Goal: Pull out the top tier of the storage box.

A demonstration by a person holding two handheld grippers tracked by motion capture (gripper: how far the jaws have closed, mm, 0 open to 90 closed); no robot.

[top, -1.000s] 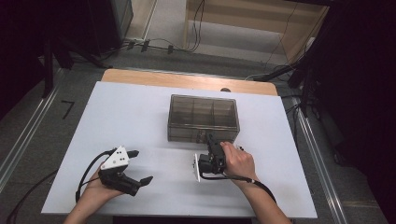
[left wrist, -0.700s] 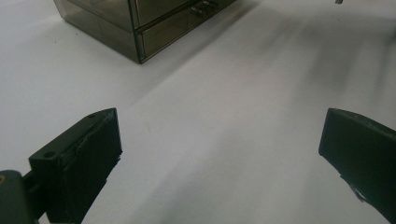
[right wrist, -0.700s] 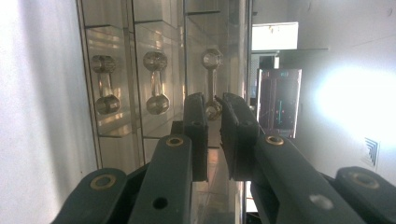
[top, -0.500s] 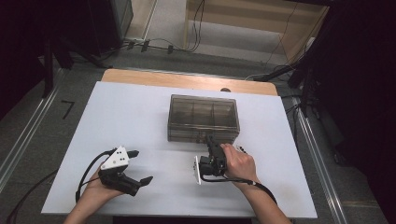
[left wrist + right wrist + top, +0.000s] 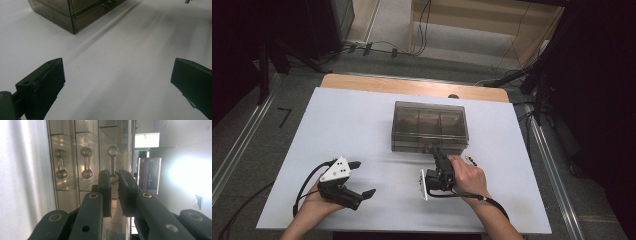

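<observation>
Fingertips (image 5: 113,178) of our right gripper (image 5: 438,156) seem clamped on a drawer handle (image 5: 114,163) of the smoked drawer box (image 5: 430,125) at twelve o'clock; left gripper (image 5: 362,178) gapes idle. Pull crooked and we slip off.

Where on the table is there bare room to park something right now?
Bare: the white table left of the clear drawer box, and the strip behind it. Crowded: the box's front, where the right gripper sits; the near-left corner has the left gripper.

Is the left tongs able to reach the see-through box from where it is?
Probably yes. The left tongs stand open, and bare white table lies between them and the box. The right tongs work at the box's front, toward its other side.
</observation>
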